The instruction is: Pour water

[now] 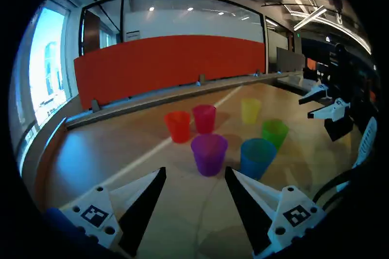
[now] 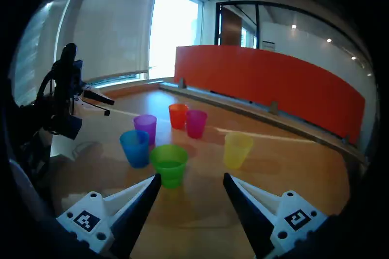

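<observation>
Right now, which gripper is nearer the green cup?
Right. The right gripper faces the green cup, which stands just ahead of its open fingers. The left gripper is farther off, beyond the blue cup, with the purple cup before it.

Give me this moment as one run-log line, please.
left gripper: open, facing purple cup | right gripper: open, facing green cup | nothing held | pouring not begun

A wooden table [image 1: 121, 152] is stretching from near to far, a pale stripe [image 1: 146, 154] running along it. An orange screen [image 1: 165, 64] is standing along its far edge, behind a grey rail [image 1: 194, 91]. Daylight is pouring through a tall window [image 1: 46, 69] at far left. A glass wall [image 1: 194, 18] is rising behind the screen, and a ceiling light strip [image 1: 311, 16] is glowing at far right. A white chair back [image 1: 367, 140] is showing at near right.
</observation>
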